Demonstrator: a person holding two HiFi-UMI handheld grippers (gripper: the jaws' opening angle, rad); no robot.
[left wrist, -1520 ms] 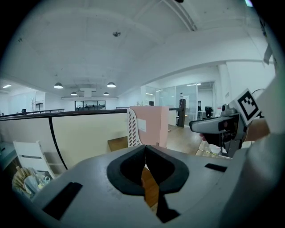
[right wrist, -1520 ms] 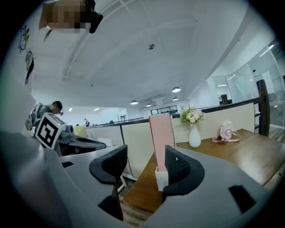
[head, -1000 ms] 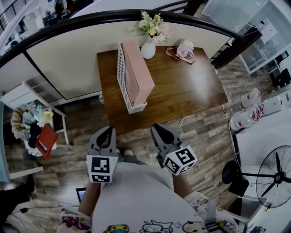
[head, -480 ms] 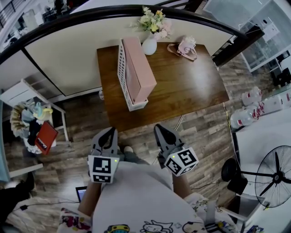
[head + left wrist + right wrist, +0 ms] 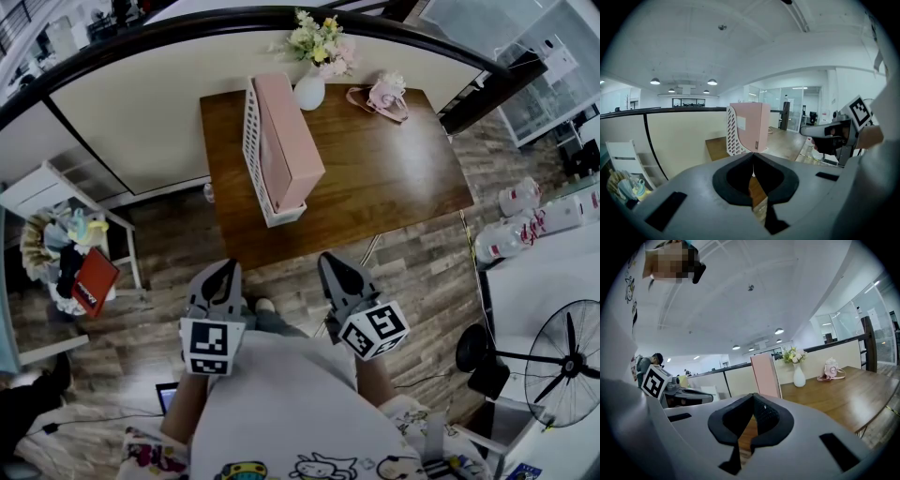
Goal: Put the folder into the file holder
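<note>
Open office: glass partitions [image 5: 802, 104], divider panel [image 5: 141, 131], wooden desk [image 5: 384, 173]

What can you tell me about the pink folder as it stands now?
The pink folder is a thick, box-shaped file. Its faces look smooth and matte, like card or plastic, and one side carries a pale label. It is closed and stands upright inside the white slatted file holder, on the left part of the wooden table. Only the holder appears to touch it.
</note>
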